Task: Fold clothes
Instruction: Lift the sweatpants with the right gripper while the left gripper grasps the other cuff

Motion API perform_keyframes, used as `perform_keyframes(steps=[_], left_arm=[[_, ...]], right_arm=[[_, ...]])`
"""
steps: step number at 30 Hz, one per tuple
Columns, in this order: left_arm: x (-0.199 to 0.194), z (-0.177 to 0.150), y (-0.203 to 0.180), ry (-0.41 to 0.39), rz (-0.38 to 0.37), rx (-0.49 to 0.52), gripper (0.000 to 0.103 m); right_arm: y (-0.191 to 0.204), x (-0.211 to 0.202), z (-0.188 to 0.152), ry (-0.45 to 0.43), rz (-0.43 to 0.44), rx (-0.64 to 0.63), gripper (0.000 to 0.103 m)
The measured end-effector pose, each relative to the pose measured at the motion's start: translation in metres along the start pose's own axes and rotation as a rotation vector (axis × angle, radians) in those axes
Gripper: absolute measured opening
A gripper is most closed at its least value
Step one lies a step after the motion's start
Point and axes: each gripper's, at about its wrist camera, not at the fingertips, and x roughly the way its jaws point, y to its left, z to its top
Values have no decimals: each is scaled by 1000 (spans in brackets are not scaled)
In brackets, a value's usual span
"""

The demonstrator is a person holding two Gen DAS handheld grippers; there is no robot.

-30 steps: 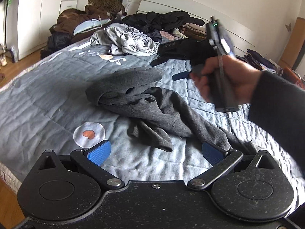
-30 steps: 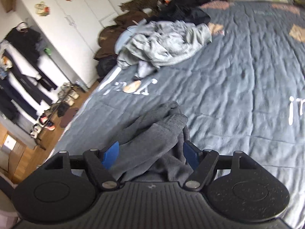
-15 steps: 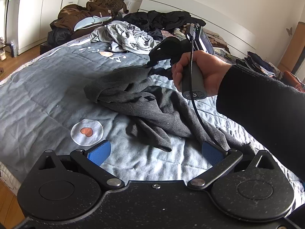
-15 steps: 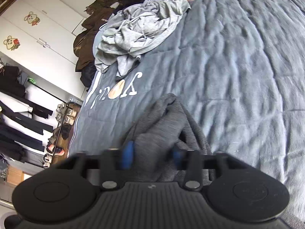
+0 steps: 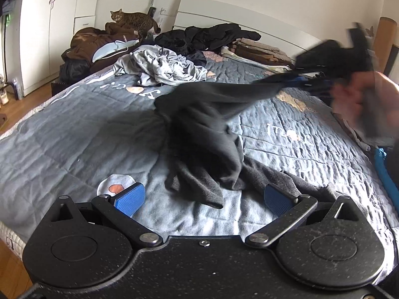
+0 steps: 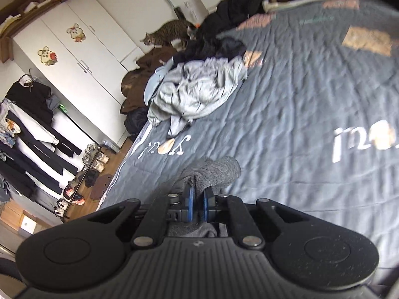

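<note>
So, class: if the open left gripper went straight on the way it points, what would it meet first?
Most likely the dark grey garment lying crumpled on the bed just ahead of the left gripper; depth is hard to judge.

bed (image 5: 74,134) | on it: dark grey garment (image 5: 207,144), light grey heap (image 5: 164,68), black pile (image 5: 207,36)

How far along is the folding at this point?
Early. Nothing looks folded: the dark grey garment is still bunched. In hand: the right hand-held gripper is shut on one end; the left hand-held gripper is open. Left: this fold, plus the light grey pile.
</note>
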Motion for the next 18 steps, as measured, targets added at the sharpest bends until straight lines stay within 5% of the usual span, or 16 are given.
perform_keyframes(steps=[10,14,18], left_arm=[[-1,14,-42,-37,-72,97,103],[8,28,-76,-73,-160,204,103],[25,46,-115,-120,-279,310,103]], right_arm=[[-56,-177,-22,-158,-166,-125,7],[-79,-241,-33,-208,-246,-176,7],[-91,-260,-55,-215,-237,-166,5]])
